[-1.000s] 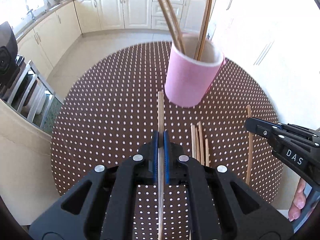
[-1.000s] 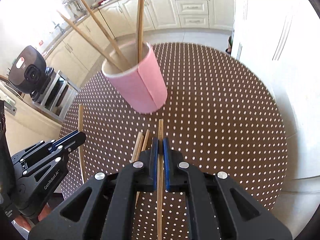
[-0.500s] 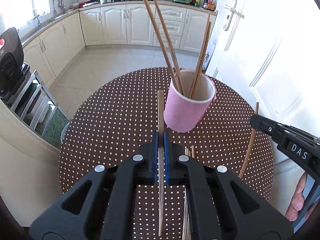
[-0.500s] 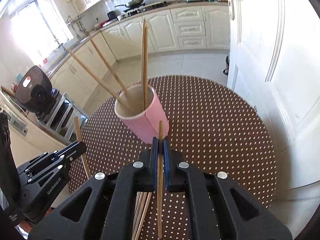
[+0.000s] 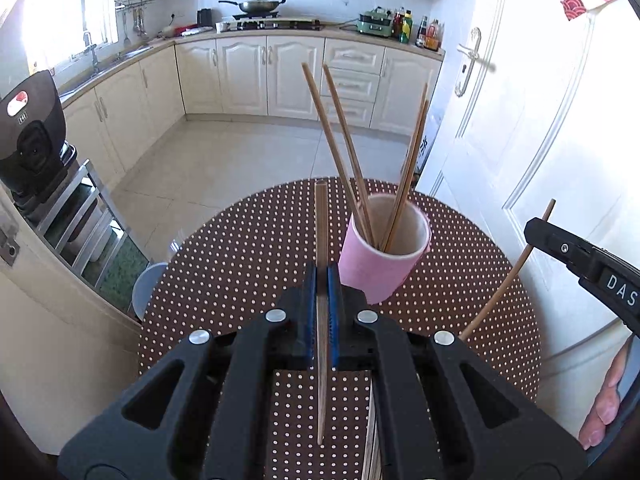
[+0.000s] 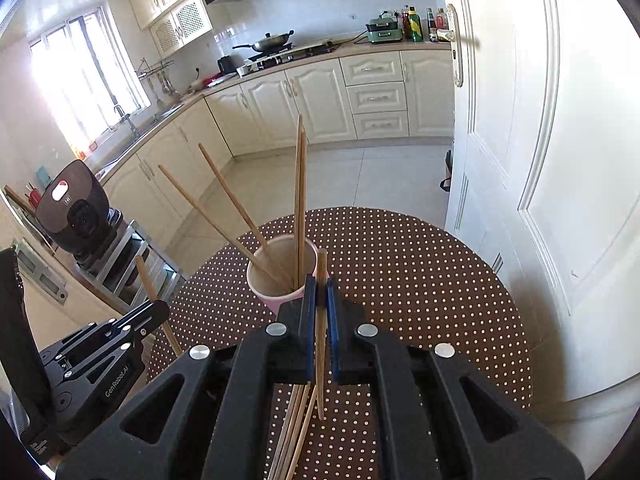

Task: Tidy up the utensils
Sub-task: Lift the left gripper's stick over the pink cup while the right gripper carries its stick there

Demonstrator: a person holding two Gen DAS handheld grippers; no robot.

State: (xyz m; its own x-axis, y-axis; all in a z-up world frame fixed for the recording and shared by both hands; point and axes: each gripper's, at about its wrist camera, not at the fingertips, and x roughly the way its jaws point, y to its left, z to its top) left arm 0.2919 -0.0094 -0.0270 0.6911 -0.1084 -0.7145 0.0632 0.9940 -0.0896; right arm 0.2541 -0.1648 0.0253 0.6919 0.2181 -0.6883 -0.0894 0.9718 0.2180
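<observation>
Left gripper (image 5: 321, 276): jaws clenched on a single chopstick (image 5: 321, 240) — the stick runs straight up between the blue pads, its tip level with the far edge of the worktop (image 5: 240, 248).
Right gripper (image 6: 320, 288): jaws clamped on its own chopstick (image 6: 321, 344), raised just beside the pink cup's near right rim.
Pink cup (image 5: 378, 268): standing on the dotted brown worktop toward its far edge, tilted-looking in the fisheye; four chopsticks in the cup (image 5: 340, 148) — two lean left, two lean right.
Loose chopsticks (image 6: 294, 432): a small bundle lying on the worktop near its front edge, mostly hidden under the right gripper's body.
Cross view: from the left camera the right gripper (image 5: 540, 232) shows at the worktop's right edge, its stick slanting down and left; from the right camera the left gripper (image 6: 154, 312) sits off the worktop's left edge with its stick angled up.
Backdrop: white door (image 5: 540, 120) to the right, cream cabinets (image 5: 248, 76) behind.
</observation>
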